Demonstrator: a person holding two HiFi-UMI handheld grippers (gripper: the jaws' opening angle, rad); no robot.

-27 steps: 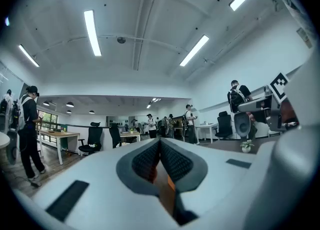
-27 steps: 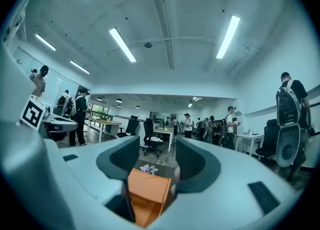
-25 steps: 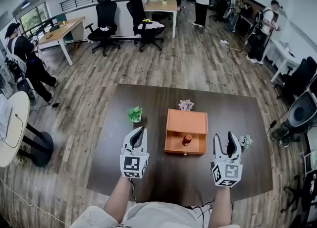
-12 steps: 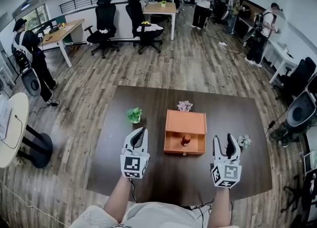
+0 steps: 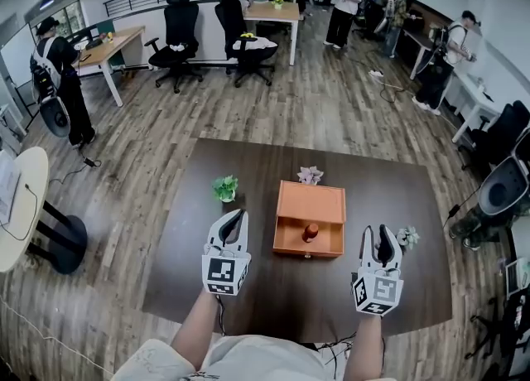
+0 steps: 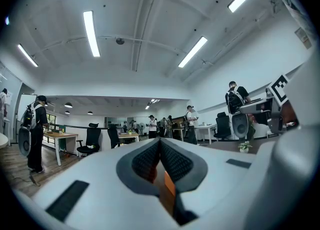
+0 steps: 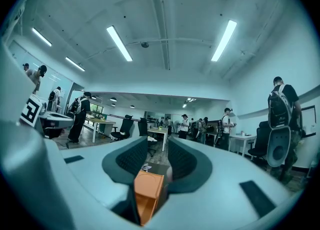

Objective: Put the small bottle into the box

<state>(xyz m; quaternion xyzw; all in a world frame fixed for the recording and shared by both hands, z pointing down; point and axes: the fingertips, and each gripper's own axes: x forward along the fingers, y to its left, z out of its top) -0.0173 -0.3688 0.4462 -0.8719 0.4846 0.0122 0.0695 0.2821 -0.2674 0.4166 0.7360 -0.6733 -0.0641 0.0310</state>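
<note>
Inside the orange rectangular box (image 5: pixel 311 201) the small brown bottle (image 5: pixel 311 231) is sitting, placement seemingly done; left gripper (image 5: pixel 236 215) is clenching empty, right gripper (image 5: pixel 382 231) is just closing on nothing.

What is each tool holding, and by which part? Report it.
Nothing is held. The left tool is shut empty; the right tool has just been closing its jaws, nothing between them.

My left gripper (image 5: pixel 234 220) points level, left of the box (image 5: pixel 310 202), its fingers (image 6: pixel 176 163) closed tip to tip on nothing. My right gripper (image 5: pixel 382 237) points level, right of the box. Its fingers have just been closing, with a gap left and nothing between them.
</note>
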